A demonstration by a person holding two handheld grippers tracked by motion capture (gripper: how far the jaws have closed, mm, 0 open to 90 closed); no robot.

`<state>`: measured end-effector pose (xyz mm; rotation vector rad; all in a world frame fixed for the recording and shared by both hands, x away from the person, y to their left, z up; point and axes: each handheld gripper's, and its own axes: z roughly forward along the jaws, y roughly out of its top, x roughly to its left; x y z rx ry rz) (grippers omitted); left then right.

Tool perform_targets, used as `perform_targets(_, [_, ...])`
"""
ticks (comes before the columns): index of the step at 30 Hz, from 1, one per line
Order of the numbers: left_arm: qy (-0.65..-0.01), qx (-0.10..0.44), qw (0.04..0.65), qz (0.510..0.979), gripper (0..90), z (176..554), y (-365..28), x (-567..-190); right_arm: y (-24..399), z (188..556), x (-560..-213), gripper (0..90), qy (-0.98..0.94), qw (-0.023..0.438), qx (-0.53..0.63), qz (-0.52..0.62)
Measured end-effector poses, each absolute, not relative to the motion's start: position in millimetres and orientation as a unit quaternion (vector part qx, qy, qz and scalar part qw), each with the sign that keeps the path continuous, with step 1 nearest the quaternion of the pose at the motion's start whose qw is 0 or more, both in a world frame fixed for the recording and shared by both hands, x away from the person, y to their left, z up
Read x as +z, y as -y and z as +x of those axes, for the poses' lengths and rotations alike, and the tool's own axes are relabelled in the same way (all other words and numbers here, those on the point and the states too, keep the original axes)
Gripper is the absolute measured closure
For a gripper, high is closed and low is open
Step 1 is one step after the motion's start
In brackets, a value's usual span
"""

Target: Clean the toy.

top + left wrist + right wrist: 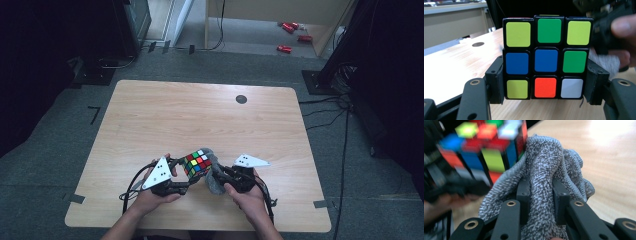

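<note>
A colourful puzzle cube [197,163] is held above the near middle of the wooden table [200,115]. My left gripper [181,176] is shut on the cube [546,56], its black pads pressing the two lower sides. My right gripper [218,176] is shut on a bunched grey cloth [215,172]. In the right gripper view the cloth [544,182] bulges up between the pads and rests against the side of the cube [489,147]. A person's hand holds each gripper from the near edge.
A small dark round hole [241,99] marks the far right part of the table. Cables [325,112] trail on the grey floor to the right. Red objects [290,35] lie on the floor beyond a light wooden frame at the back.
</note>
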<state>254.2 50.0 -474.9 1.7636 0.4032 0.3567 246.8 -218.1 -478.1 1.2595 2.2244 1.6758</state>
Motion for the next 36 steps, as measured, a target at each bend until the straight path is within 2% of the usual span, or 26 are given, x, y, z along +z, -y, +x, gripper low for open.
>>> perform_targets(2, [-0.180, 0.160, 0.604, 0.760, 34.5, 255.3, -51.6, -474.5, 217.1, 247.4, -479.4, 72.9, -0.739, 0.060, 0.530, 0.413])
perform_targets(6, [-0.197, 0.172, 0.593, 0.762, 34.5, 258.7, -54.3, -476.2, 227.7, 246.4, -471.7, 72.9, -0.740, 0.153, 0.500, 0.422])
perform_targets(10, [-0.226, 0.187, 0.575, 0.764, 34.5, 262.9, -54.9, -478.9, 251.5, 250.9, -466.5, 72.3, -0.713, 0.213, 0.481, 0.464])
perform_targets(13, [-0.250, 0.203, 0.553, 0.768, 34.5, 264.8, -53.2, -482.4, 267.6, 255.8, -470.0, 71.5, -0.715, 0.290, 0.423, 0.475])
perform_targets(15, [-0.259, 0.205, 0.549, 0.768, 34.5, 266.0, -52.9, -484.4, 279.2, 260.1, -476.0, 71.2, -0.716, 0.319, 0.389, 0.484])
perform_targets(19, [-0.272, 0.208, 0.543, 0.767, 34.5, 267.9, -52.5, -486.5, 302.0, 268.1, -487.6, 71.0, -0.699, 0.303, 0.371, 0.531])
perform_targets(28, [-0.295, 0.211, 0.531, 0.766, 34.5, 269.4, -53.4, -492.0, 320.0, 275.6, -511.1, 67.2, -0.694, 0.272, 0.372, 0.553])
perform_targets(31, [-0.298, 0.209, 0.529, 0.767, 34.5, 270.4, -50.6, -494.3, 322.7, 277.0, -514.2, 58.5, -0.704, 0.262, 0.378, 0.541])
perform_targets(36, [-0.305, 0.211, 0.527, 0.765, 34.4, 272.5, -46.0, -496.6, 323.4, 273.6, -507.2, 26.9, -0.710, 0.257, 0.390, 0.527])
